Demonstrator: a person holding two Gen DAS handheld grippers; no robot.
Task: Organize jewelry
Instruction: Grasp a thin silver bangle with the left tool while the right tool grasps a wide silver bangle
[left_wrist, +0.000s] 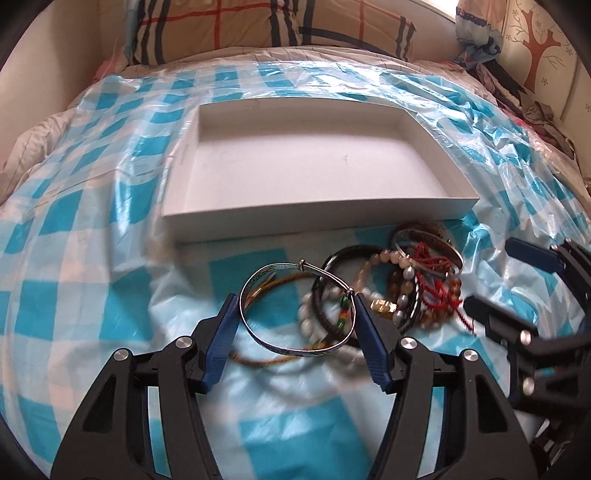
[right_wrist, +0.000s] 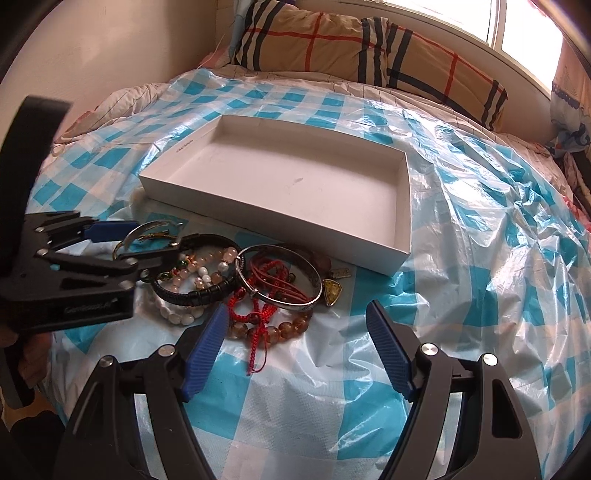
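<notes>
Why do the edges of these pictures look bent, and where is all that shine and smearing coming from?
Both views are fisheye, so the white box and bed curve, with dark corners. Left wrist view: motion smear on the plastic sheet and silver bangle between the left gripper's fingers. Right wrist view: the window is blown out, glare streaks the sheet, and the right gripper is sharp.

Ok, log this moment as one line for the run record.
left gripper: closed across silver bangle | right gripper: open, empty, near pile | white box: empty | remaining bracelets: piled before box
</notes>
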